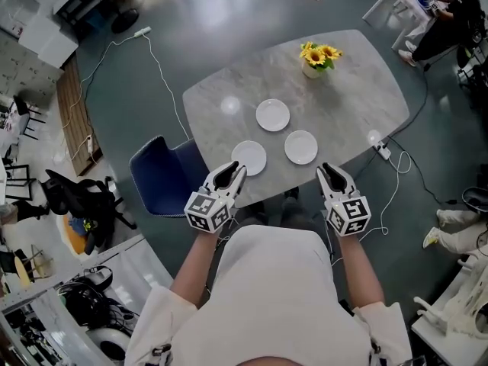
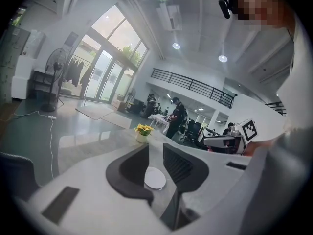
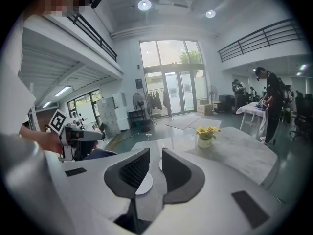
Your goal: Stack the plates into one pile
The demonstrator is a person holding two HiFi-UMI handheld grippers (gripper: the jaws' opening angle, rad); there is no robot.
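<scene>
Table (image 1: 358, 90): grey, stone-look top, seen from above, with floor all round it.
Plates: three, white, round and empty. Each lies flat on the table by itself and none is stacked.
Far plate (image 1: 273, 115): near the table's middle, farthest from the person.
Left plate (image 1: 249, 158): by the near edge, just ahead of the left gripper.
Right plate (image 1: 301, 147): beside the left plate, a gap between them.
Flowers (image 1: 319, 58): yellow, in a small pale pot on the far side, well apart from the plates.
Left gripper (image 1: 238, 171): held at the near edge and aimed at the left plate. Its jaws stand apart with a modest gap and grip nothing. That plate shows through the gap, beyond the tips.
Right gripper (image 1: 326, 171): at the near edge, short of the right plate. Jaws likewise parted, nothing between the pads.
Chair (image 1: 164, 175): blue, at the table's near-left corner.
Person (image 1: 274, 296): white top, one gripper in each hand.
</scene>
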